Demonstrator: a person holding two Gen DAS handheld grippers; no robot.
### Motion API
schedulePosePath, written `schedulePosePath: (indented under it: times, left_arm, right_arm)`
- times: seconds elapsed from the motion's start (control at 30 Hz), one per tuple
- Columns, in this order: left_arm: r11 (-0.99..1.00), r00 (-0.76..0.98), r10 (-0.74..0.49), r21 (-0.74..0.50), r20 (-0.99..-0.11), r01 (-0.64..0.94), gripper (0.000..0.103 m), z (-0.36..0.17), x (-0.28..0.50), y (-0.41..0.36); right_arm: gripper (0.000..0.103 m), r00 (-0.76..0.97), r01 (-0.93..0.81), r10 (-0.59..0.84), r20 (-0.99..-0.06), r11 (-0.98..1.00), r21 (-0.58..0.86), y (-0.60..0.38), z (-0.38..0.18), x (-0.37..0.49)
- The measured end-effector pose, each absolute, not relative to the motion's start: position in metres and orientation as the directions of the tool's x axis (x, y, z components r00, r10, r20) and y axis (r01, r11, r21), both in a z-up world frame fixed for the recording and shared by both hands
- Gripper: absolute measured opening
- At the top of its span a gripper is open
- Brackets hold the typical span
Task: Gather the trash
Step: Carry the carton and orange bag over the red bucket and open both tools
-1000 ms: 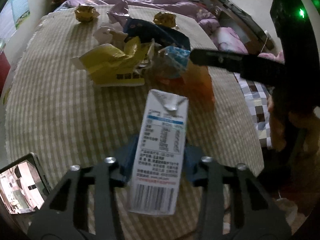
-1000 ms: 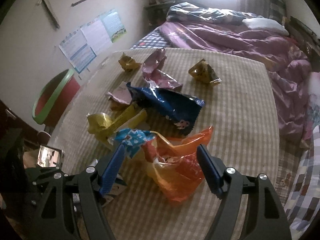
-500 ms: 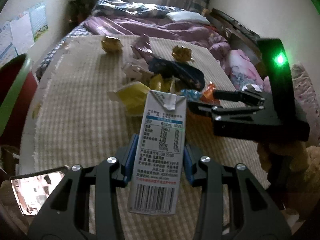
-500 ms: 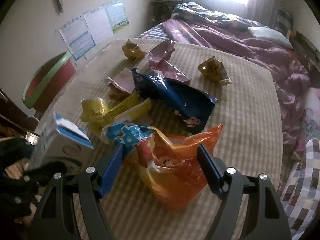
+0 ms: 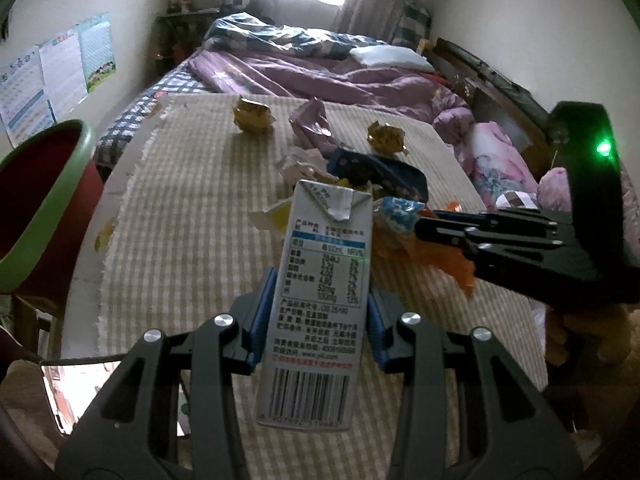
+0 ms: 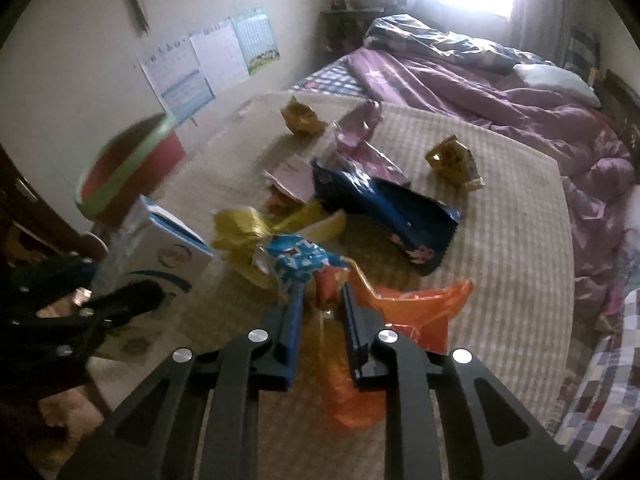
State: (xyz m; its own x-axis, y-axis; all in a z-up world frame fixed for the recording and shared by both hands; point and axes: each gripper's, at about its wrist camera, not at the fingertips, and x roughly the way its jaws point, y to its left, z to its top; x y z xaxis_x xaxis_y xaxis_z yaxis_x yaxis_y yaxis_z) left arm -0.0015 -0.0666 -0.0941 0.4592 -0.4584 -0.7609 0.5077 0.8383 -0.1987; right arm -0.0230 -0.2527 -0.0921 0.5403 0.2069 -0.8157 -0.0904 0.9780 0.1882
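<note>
My left gripper (image 5: pixel 318 312) is shut on a white milk carton (image 5: pixel 324 280) and holds it upright above the checked tablecloth (image 5: pixel 180 240). In the right wrist view the carton (image 6: pixel 160 248) and the left gripper (image 6: pixel 100 308) show at the left. My right gripper (image 6: pixel 322 300) is shut on the bunched top of an orange plastic bag (image 6: pixel 404 316); in the left wrist view the right gripper (image 5: pixel 424 226) pinches the bag (image 5: pixel 452 264) just right of the carton. A blue-and-white wrapper (image 6: pixel 296 260) lies at the bag's mouth, against the fingertips.
More trash lies beyond on the cloth: a yellow wrapper (image 6: pixel 256 232), a dark blue snack bag (image 6: pixel 400 216), a pink wrapper (image 6: pixel 360 136) and two gold wrappers (image 6: pixel 302 120) (image 6: pixel 454 162). A red bin with a green rim (image 5: pixel 44 200) stands left of the table. A bed (image 5: pixel 340 72) lies behind.
My right gripper has shut on the top of the orange bag. The left gripper has lifted the carton and tilted up, so more of the room shows.
</note>
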Motion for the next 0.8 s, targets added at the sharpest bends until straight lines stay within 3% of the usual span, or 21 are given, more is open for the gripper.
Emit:
schedulePosePath:
  times: [0.17,0.8]
  left_arm:
    - [0.868,0.509,-0.435,-0.196,-0.743,0.455,0.039,-0.087,0.005,-0.047]
    - [0.961,0.659,-0.274,-0.179,-0.701,0.209,0.039,-0.062,0.030,0.051]
  right_arm:
    - [0.017,0.587,-0.104,0.285,-0.758,0.955,0.278,-0.245,-0.067,-0.022]
    - [0.017,0.675,-0.218,0.379,-0.632,0.922,0.320,-0.191,-0.018,0.016]
